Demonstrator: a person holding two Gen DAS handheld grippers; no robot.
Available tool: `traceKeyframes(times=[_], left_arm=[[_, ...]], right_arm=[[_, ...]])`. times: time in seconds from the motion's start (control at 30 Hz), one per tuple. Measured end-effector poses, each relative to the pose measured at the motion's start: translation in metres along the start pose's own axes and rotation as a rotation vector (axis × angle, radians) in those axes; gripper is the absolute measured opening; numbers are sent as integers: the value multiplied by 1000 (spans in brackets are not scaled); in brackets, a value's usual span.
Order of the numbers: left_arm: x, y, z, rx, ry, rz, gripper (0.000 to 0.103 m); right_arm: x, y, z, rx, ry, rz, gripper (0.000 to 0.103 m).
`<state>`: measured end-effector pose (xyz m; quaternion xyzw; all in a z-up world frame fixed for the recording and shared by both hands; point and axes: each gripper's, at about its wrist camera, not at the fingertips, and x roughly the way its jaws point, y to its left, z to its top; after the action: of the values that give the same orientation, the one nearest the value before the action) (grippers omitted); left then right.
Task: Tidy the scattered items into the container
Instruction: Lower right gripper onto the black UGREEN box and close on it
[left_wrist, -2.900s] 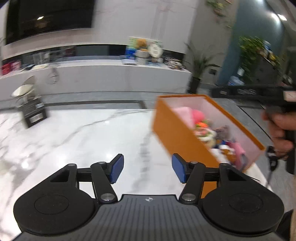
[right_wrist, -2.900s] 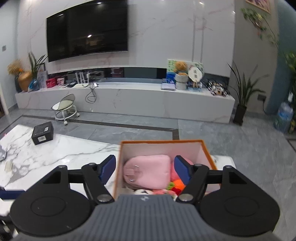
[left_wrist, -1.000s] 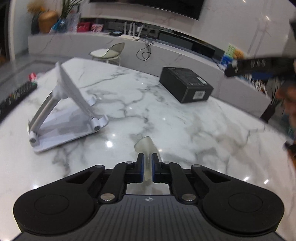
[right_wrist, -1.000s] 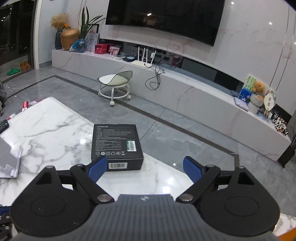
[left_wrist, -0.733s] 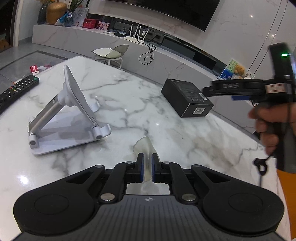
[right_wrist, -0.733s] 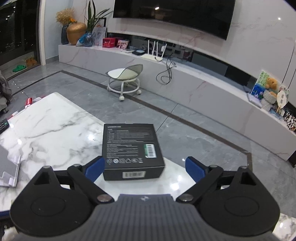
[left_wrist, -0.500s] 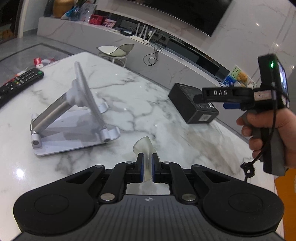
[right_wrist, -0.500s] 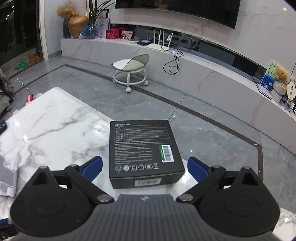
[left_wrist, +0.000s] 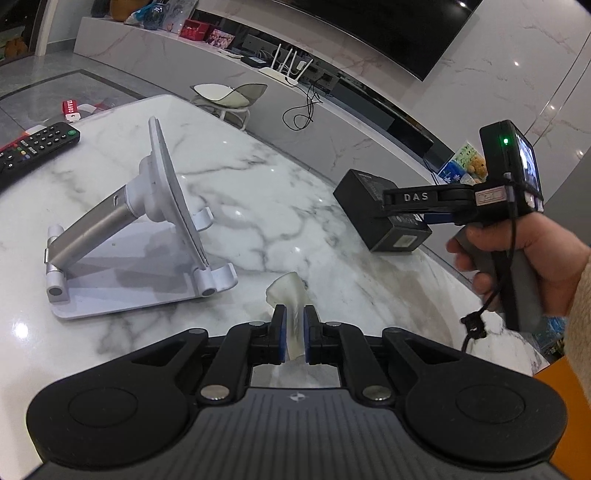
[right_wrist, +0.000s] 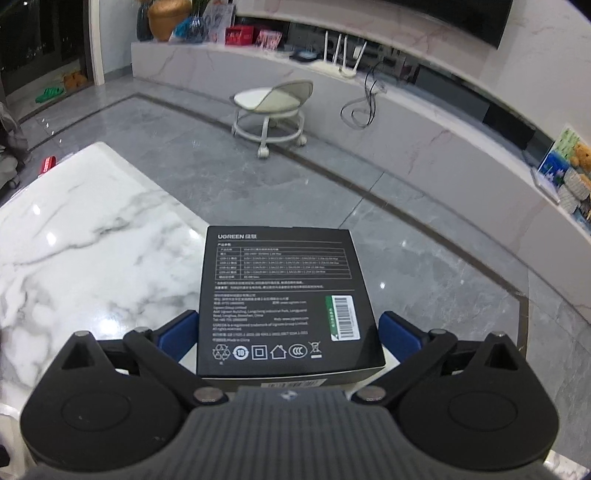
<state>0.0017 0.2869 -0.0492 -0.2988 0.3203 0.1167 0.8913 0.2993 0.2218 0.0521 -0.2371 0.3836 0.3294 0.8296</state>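
My left gripper (left_wrist: 294, 332) is shut on a small translucent whitish piece (left_wrist: 288, 291), held just above the marble table (left_wrist: 258, 184). A black carton (right_wrist: 284, 295) lies flat near the table's far edge. My right gripper (right_wrist: 288, 328) straddles it, a blue pad on each side with a gap to the carton's walls; its jaws are opening. In the left wrist view that gripper (left_wrist: 406, 206) reaches over the carton (left_wrist: 369, 206) from the right, carried by a hand (left_wrist: 546, 266). A corner of the orange container (left_wrist: 557, 376) shows at the right edge.
A silver tablet stand (left_wrist: 147, 236) sits left of centre and a black remote (left_wrist: 33, 147) lies at the far left. Beyond the table edge are grey floor and a white rolling stool (right_wrist: 273, 103).
Both grippers left the orange container. The left one now grips the translucent piece. The right one came down over the black carton while its jaws widened.
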Motion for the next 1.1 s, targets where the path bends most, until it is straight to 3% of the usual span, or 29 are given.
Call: traceKeyframes(times=[0.2,0.37,0.67,0.7,0.77,0.8,0.83,0.9,0.97,1.0,1.03,1.1], left_arm=[[2,-1,2,-7,3,-8,11],[0,5,5,-25,-2,-1,12],[-5,-4,6,-4,-3,-18,12],[-6,-4,6,-2,-4,-19,12],[-8,-6,6,2,-6,-22,12],[-10,-7,7,7,-7,-24,12],[-11,-9,7,12,-7,-24,12],[-14,-15,6,24,-7,-29,12],[-16,-20,4,37,-6,-32,12],[-16,-22,3,43,-6,-33,12],[-17,-23,3,44,-6,-33,12],[-19,-24,2,48,-7,-33,12]], right_arm=[[-1,3,11,-61,150,14,103],[-20,9,-3,-116,265,91,103],[-65,-32,-51,165,381,360,100],[-72,-38,-60,217,376,407,98],[-93,-50,-70,306,321,465,66],[-104,-55,-73,355,298,486,59],[-113,-57,-76,374,282,485,53],[-120,-55,-80,350,287,444,56],[-123,-52,-85,324,303,401,73],[-122,-50,-86,316,305,387,74],[-122,-50,-86,331,307,379,73],[-123,-57,-81,397,308,391,61]])
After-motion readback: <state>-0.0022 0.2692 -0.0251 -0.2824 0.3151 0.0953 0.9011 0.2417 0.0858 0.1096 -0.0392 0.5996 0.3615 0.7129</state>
